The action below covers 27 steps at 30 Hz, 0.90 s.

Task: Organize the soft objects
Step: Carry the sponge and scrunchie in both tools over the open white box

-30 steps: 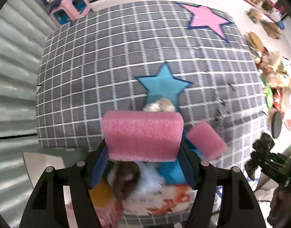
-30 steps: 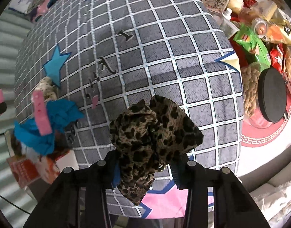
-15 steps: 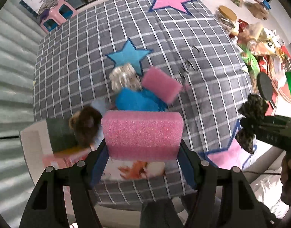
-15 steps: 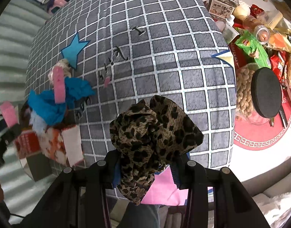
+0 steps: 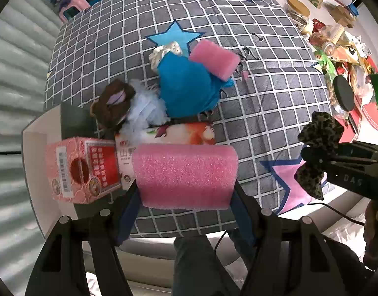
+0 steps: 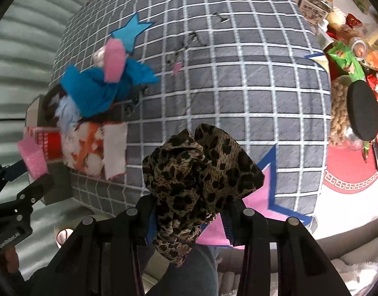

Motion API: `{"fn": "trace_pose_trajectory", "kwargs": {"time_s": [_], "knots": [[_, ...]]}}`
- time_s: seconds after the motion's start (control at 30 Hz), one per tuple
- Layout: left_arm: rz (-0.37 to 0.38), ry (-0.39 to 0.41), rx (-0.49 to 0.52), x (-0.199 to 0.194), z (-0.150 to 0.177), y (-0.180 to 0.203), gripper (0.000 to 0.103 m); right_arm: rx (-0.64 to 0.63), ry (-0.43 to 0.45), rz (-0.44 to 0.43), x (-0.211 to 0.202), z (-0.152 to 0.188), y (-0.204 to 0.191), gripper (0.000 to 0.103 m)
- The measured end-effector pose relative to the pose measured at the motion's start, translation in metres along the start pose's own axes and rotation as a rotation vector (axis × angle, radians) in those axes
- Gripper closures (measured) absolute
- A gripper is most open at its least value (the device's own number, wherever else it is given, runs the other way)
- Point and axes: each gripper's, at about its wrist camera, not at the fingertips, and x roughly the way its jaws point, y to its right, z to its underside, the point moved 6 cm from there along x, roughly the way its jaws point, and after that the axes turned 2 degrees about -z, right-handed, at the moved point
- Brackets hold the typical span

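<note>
the left gripper [image 5: 186, 192] is clamping a grainy pink foam block [image 5: 186, 175] above the grid-patterned grey cloth [image 5: 263, 113]'s near edge, while the right gripper [image 6: 189, 218] is pinching a crumpled leopard-print fabric scrunchie [image 6: 201, 172] over the pink star [image 6: 260, 202].

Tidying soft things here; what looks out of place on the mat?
The soft items sit heaped together: a pink foam block lies tilted atop a crumpled blue cloth, which overlaps a white fluffy item.
</note>
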Motion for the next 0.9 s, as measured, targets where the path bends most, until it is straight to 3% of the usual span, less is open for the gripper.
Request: {"fn": "trace_pose_trajectory", "kwargs": {"time_s": [0.53,0.9], "knots": [[0.054,0.047,0.025,-0.007,0.046,-0.078,0.031,-0.034,-0.004,0.034,0.021,0.025,-0.095,0.059],[0.075,0.078,-0.109,-0.018,0.081,-0.154,0.031,-0.185,-0.042,0.046,0.041,0.038,-0.183,0.059]]}}
